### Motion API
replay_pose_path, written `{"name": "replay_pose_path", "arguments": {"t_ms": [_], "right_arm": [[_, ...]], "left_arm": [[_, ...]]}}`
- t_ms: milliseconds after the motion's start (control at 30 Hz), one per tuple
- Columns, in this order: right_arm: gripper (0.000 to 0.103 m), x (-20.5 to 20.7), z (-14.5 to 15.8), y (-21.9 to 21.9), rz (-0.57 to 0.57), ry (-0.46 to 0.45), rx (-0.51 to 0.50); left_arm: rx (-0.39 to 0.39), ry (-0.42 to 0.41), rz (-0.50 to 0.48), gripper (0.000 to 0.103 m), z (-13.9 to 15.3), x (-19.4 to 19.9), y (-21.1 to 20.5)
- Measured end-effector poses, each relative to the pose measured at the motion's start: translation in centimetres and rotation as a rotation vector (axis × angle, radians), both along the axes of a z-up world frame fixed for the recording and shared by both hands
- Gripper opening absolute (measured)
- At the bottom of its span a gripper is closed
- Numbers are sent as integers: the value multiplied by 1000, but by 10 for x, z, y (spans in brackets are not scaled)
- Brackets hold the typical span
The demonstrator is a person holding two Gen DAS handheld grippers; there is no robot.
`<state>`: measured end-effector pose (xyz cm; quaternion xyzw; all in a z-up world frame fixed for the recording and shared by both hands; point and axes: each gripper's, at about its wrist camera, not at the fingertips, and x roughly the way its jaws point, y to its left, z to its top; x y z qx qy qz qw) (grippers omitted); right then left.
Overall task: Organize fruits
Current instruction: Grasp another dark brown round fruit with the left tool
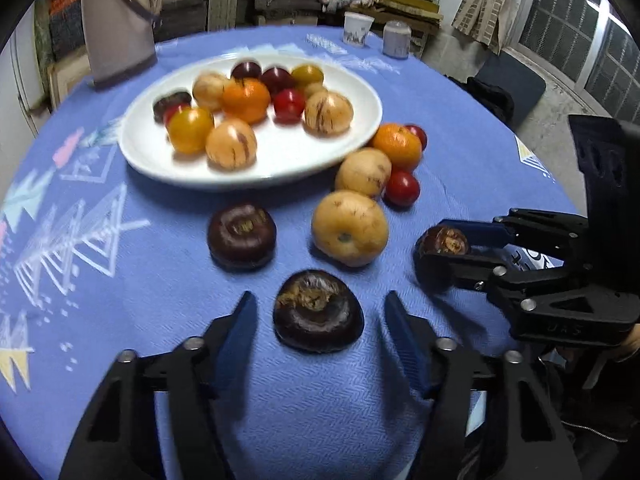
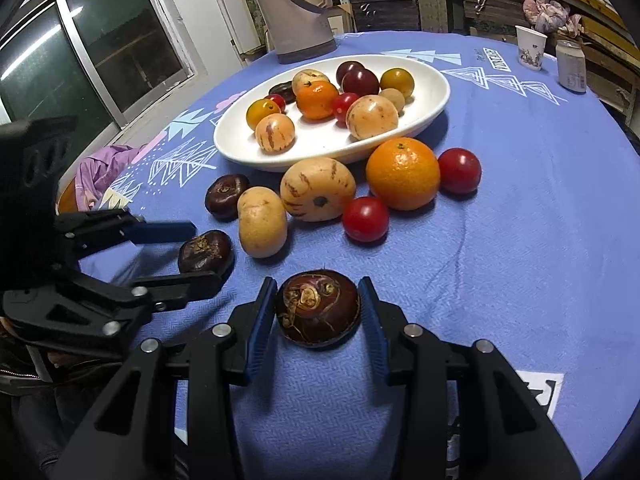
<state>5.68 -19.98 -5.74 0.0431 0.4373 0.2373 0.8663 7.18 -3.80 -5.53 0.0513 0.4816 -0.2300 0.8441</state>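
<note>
Between the blue-padded fingers of the right gripper (image 2: 318, 314) sits a dark brown, flattish water chestnut (image 2: 318, 308) on the blue woven tablecloth (image 2: 520, 240); the pads lie just beside its two flanks, and whether they press it cannot be told. The left gripper (image 1: 318, 322) stands wide apart around a second dark brown water chestnut (image 1: 318, 310), with clear cloth showing on both sides of it.

Beyond them, nearer the white oval plate (image 2: 434, 92), loose fruit lies on the cloth: a third dark water chestnut (image 2: 226, 196), two pale yellow pepino melons with purple streaks (image 2: 262, 222) (image 2: 318, 190), one round orange tangerine (image 2: 402, 174) and two small red tomatoes (image 2: 366, 219) (image 2: 460, 171). That makes three chestnuts, two melons, one tangerine and two red tomatoes off the plate.

The plate holds three striped pepino melons, one tangerine (image 2: 316, 99), two yellow tomatoes, two red tomatoes, two dark purple round fruits, one small tan fruit and one dark chestnut at its far left edge.

Behind the plate stands a beige plastic jug (image 2: 298, 8). To the plate's right, near the table's far edge, are one white paper cup (image 2: 530, 46) and one white jar (image 2: 572, 66).
</note>
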Motion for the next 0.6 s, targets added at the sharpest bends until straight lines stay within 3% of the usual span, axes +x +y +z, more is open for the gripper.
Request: {"name": "replay_pose_path", "arguments": {"t_ms": [167, 600], "right_arm": [[41, 1, -1, 1, 5, 0, -4], [41, -2, 2, 5, 14, -7, -18]], "left_arm": [[-6, -10, 12, 50, -2, 2, 1], [2, -25, 28, 46, 0, 2, 0]]}}
